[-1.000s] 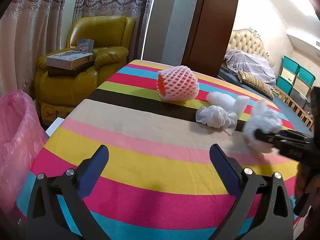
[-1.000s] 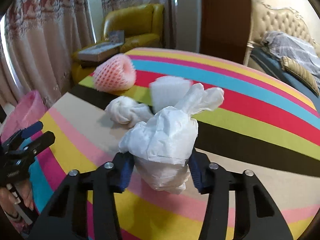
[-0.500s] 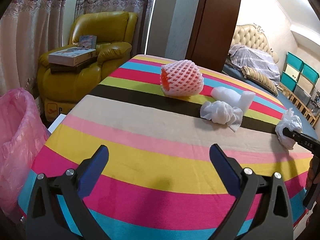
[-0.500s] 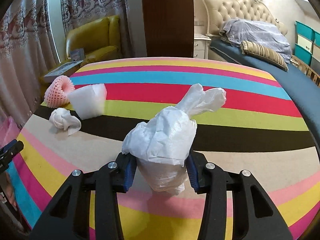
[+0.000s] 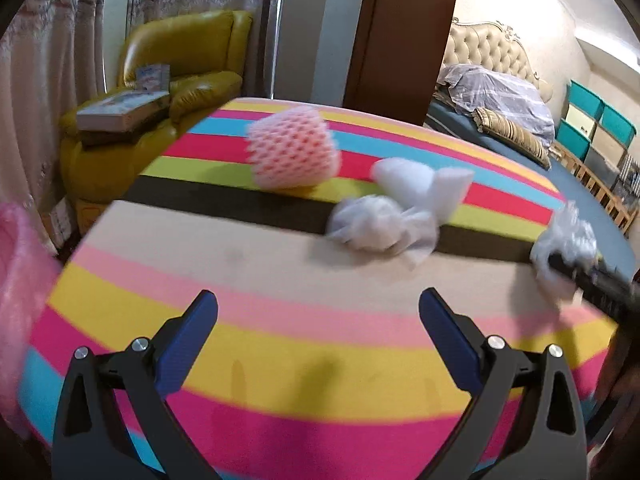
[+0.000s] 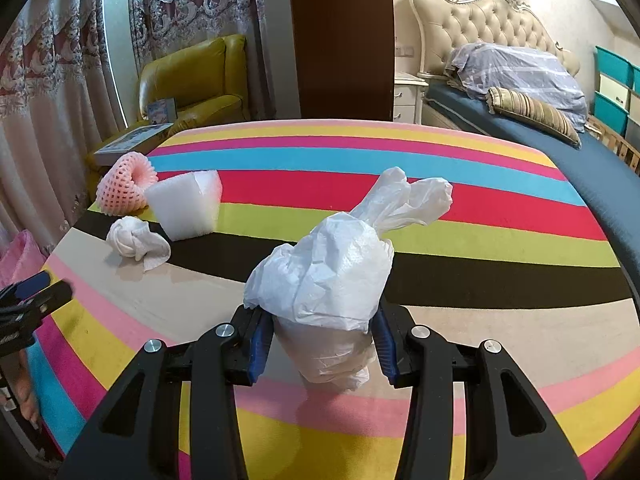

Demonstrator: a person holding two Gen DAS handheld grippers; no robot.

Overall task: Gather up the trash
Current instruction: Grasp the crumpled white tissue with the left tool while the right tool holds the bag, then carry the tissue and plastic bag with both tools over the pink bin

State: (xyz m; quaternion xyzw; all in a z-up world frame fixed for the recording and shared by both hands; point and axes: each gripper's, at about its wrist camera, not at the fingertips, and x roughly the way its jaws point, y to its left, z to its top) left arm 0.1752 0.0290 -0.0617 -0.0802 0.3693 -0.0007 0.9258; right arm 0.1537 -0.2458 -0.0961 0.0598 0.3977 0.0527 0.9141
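- Grip: right gripper (image 6: pixel 320 336) was clamped on crumpled white plastic bag (image 6: pixel 324 276), held above striped table (image 6: pixel 480 208).
- Left gripper (image 5: pixel 318 320) was spread wide, holding nothing.
- Bag judged light, soft, slippery; best taken at bunched middle.
- Foam net (image 6: pixel 124 188), foam block (image 6: pixel 184 204), tissue wad (image 6: pixel 136 240) lay at far-left of table; pink bin bag (image 5: pixel 20 280) beyond left edge.

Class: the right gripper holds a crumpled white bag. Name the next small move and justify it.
Probably carry the white plastic bag, clamped in the right gripper, leftward toward the pink trash bag beside the table; the left gripper is open and empty.
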